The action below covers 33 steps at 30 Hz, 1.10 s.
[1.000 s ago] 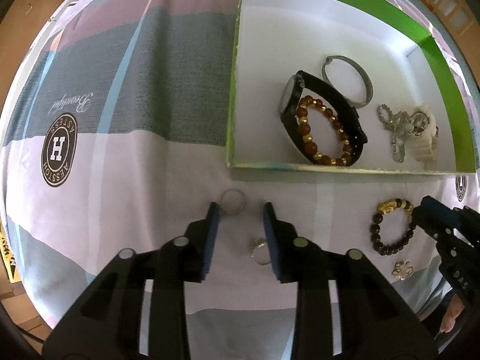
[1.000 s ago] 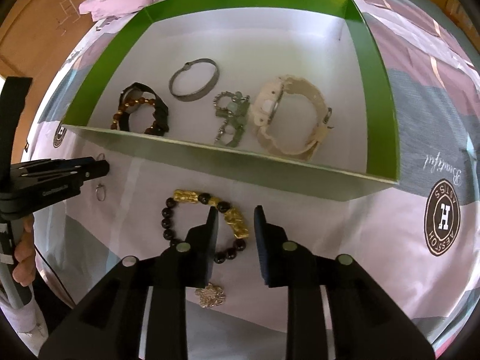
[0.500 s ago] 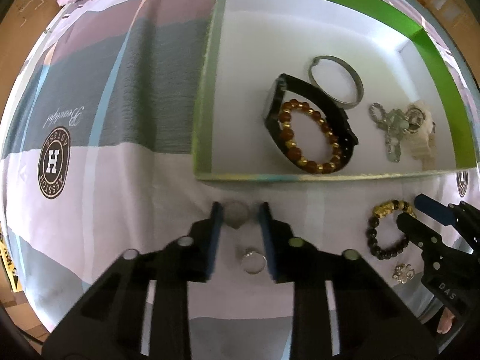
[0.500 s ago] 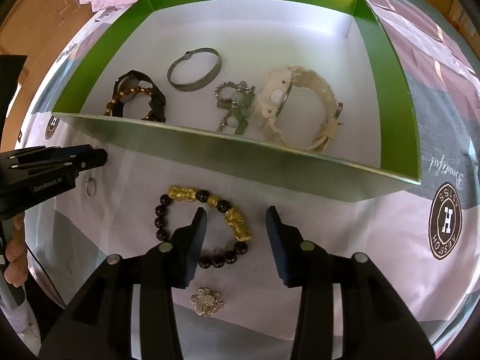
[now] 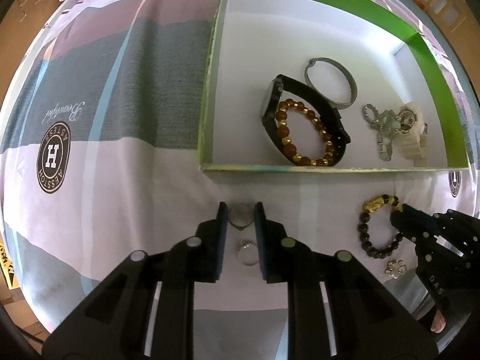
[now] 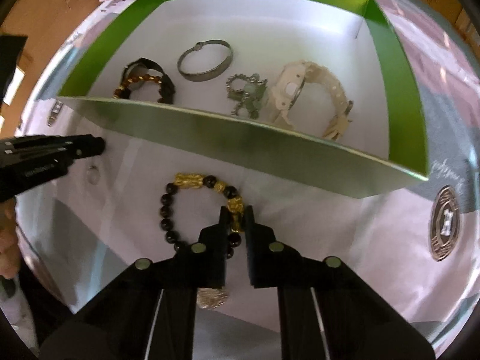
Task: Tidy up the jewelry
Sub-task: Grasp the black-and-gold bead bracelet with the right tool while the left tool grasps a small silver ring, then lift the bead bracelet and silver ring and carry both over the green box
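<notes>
Nearest the left wrist camera, the left gripper [image 5: 241,210] had its two fingers drawn in around a plain grey ring [image 5: 240,217] lying on the striped bedspread [image 5: 90,156]; the pads stood right at the ring's sides, so it looked like a grasp in the making, though whether they actually pinched the metal could not be told. A second, stone-set ring [image 5: 247,252] lay just behind it between the finger shanks, probably left for a later pick because only one small piece fits between the pads at a time. On the other side, the right gripper [image 6: 235,213] had closed its fingers on a gold charm of the dark bead bracelet [image 6: 192,204], which lay flat on the cloth; gripping the chunky charm rather than the round beads likely gave a surer hold on a loose string. A small flower-shaped brooch [image 5: 396,267] sat beside that bracelet, untouched. Just beyond both grippers stood the near wall of the green box [image 5: 330,168], placed close so each piece needed only a short lift over the edge. Inside it, the sorted pieces lay in a rough row: a black watch [image 5: 303,114] with an amber bead bracelet [image 5: 303,133] resting within its strap, a silver bangle [image 5: 330,82] touching the strap behind, a metal charm chain [image 5: 379,126], and a cream watch [image 5: 415,132] against the far right. Judging by that, four loose pieces remained outside.
</notes>
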Each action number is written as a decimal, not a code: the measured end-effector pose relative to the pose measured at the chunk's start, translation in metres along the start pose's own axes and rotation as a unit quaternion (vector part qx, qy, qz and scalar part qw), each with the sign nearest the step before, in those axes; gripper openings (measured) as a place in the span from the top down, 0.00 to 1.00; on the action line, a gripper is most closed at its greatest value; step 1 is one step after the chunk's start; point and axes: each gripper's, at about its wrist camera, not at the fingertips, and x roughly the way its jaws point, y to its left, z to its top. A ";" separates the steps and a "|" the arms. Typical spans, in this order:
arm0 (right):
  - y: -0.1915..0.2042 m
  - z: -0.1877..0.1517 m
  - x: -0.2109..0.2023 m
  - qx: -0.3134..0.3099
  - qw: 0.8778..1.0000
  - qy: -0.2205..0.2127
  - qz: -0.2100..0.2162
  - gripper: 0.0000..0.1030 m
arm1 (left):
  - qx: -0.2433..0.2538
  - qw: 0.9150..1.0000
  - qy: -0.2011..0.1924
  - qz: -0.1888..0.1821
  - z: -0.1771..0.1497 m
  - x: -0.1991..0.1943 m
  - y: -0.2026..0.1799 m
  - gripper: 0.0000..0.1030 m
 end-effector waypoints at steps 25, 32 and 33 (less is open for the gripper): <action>-0.012 0.001 -0.043 0.004 0.998 -0.043 0.051 0.90 | 0.034 0.998 -0.049 -0.029 -0.013 -0.061 0.000 0.83; -0.007 0.000 -0.024 -0.004 1.000 -0.017 0.023 0.90 | 0.040 0.998 -0.039 -0.020 -0.015 -0.055 -0.005 0.83; -0.008 0.000 -0.022 -0.003 1.000 -0.015 0.020 0.90 | 0.041 0.998 -0.039 -0.019 -0.015 -0.054 -0.006 0.83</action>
